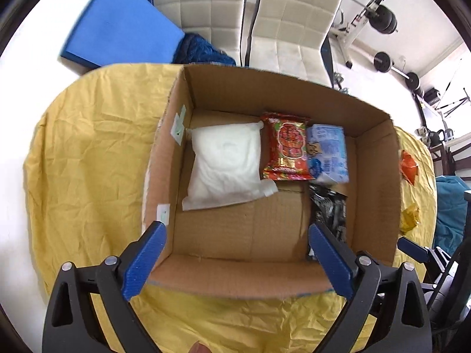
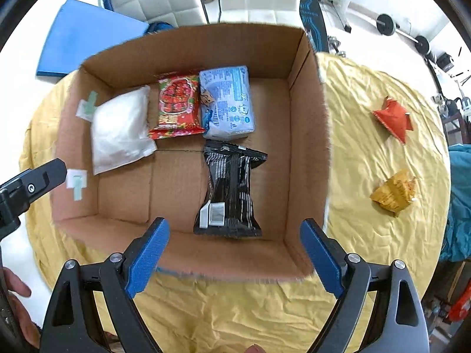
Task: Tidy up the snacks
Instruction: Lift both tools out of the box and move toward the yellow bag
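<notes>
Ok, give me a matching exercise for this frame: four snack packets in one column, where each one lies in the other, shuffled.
Things:
1. white pouch
2. black packet
3. orange packet
4. pale blue packet

Places:
A. on the yellow cloth, outside the box
B. in the box, by its left wall
C. in the box, right of the red packet
D. in the box, nearest the front wall

Pairs: 1-B, 2-D, 3-A, 4-C
</notes>
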